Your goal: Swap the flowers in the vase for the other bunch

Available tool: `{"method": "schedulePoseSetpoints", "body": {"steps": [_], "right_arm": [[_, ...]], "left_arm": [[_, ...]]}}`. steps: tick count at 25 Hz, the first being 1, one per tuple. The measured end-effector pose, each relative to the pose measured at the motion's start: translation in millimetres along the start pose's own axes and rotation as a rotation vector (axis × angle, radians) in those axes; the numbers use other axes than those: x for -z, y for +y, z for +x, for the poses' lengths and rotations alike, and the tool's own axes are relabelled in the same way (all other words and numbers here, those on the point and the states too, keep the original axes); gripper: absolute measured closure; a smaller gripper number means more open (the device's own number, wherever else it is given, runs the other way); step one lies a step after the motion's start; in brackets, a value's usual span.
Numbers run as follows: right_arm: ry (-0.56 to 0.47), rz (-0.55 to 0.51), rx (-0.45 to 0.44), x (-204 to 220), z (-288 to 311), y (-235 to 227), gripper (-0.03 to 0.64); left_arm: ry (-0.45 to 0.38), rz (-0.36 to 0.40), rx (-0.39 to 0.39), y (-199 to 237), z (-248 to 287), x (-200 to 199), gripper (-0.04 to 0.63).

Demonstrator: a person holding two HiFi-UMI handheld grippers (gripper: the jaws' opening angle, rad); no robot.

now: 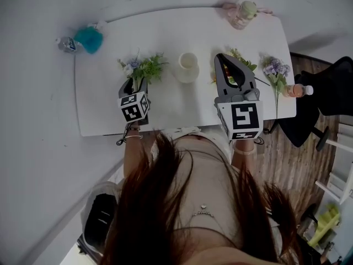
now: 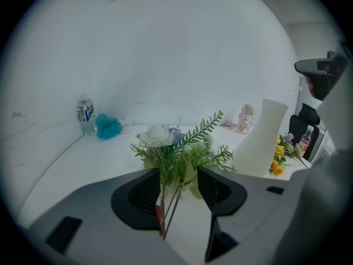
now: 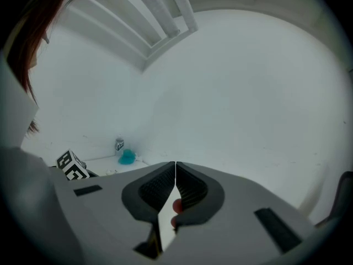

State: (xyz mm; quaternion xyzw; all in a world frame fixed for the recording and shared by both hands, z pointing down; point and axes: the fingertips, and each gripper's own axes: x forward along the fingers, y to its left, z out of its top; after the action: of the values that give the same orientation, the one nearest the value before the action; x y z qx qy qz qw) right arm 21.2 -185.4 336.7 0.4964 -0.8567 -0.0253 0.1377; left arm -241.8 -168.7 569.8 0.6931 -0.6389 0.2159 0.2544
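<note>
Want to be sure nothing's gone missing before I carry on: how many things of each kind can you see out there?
Vase: 1
Flower clusters: 3 (white-blue, yellow, purple)
Bottles: 3 (clear, pink, peach)
Teal puff: 1
Total: 8

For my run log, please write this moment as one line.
left hand-held gripper: open, white-and-green flower bunch between jaws | right hand-held gripper: shut | tall white vase: empty
</note>
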Motion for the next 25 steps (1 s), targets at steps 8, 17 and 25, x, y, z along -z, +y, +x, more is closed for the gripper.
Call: {"method": "schedulePoseSetpoints", "body": {"steps": [8,17,25], "right_arm": [[-0.011,0.007,-0.012,1.3,-12.1,8.5,0.591],[-0.035,0.036,-0.007,1.3,-32.7,12.5,0.591],[-0.033,0.057,-0.027,8.0,-53.7,28.6,0.591]], "left_arm": [[-0.062,0.014,-0.011,-6.3,-19.9,-5.3,0.432],[-0.217,0.032,-0.045,-19.8,-57.8,-29.2,0.512],[-0.330,0.058,-0.012,-46.2,-111.5,-52.6,0.535]]}}
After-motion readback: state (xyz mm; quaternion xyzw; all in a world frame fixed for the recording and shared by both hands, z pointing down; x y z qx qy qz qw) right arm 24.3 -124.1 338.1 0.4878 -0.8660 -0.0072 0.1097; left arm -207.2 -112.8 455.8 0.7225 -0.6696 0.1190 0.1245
